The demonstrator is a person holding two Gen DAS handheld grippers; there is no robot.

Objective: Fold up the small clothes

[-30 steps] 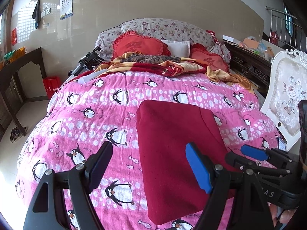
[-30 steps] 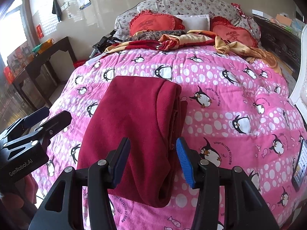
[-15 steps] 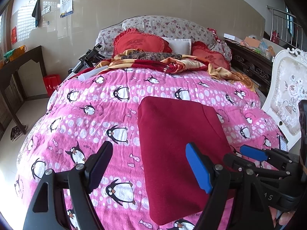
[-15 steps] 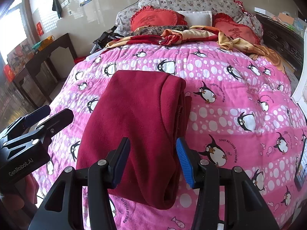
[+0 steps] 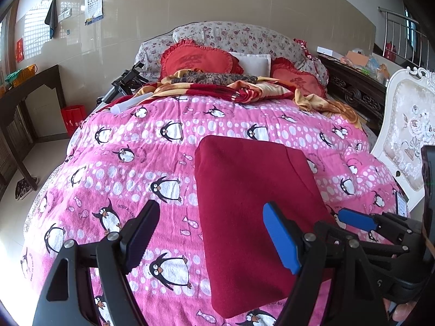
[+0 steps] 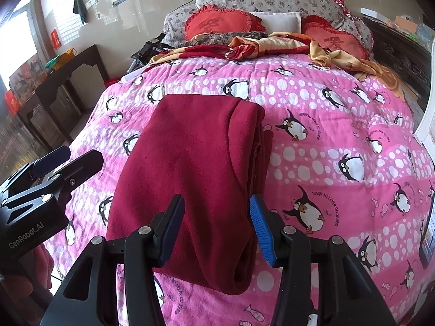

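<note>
A dark red fleece garment point(image 5: 252, 190) lies folded into a neat rectangle on the pink penguin quilt point(image 5: 136, 157); it also shows in the right wrist view point(image 6: 190, 168), its layered edges on the right. My left gripper point(image 5: 214, 233) is open and empty, above the garment's near left edge. My right gripper point(image 6: 216, 225) is open and empty, above the garment's near end. The right gripper also shows in the left wrist view point(image 5: 361, 222), and the left gripper in the right wrist view point(image 6: 65, 160).
Red heart cushions point(image 5: 198, 61) and rumpled blankets point(image 5: 244, 87) lie at the head of the bed. A white chair point(image 5: 407, 135) stands at the right. A dark side table point(image 5: 30, 92) and a red bin point(image 5: 73, 116) stand at the left. A phone point(image 6: 428, 233) lies at the quilt's right edge.
Both grippers have drawn back and up a little from the garment, so the bed appears lower in both views. The garment has not moved. Both stay open.
</note>
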